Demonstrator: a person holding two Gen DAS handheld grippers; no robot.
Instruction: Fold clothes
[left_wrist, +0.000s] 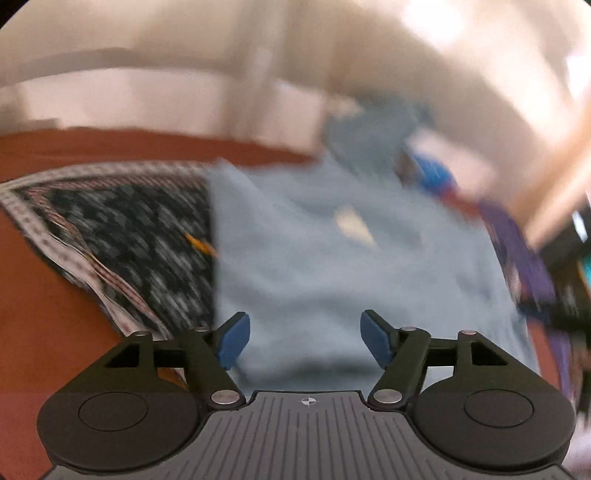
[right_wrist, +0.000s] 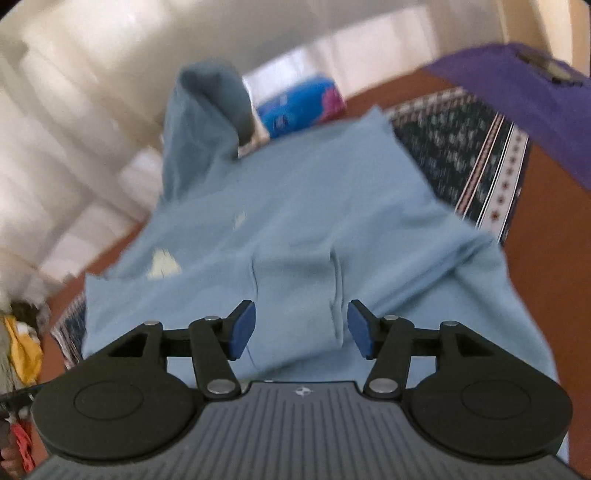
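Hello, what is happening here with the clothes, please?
A person holds a pair of tongs in each hand and is folding a light blue garment spread on a patterned cloth over a reddish-brown surface. Both the left tongs and the right tongs are open above the garment, gripping nothing. A purple garment lies nearby.

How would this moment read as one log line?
left gripper: open, empty | right gripper: open, empty | light blue garment: spread on patterned cloth | fold unfinished
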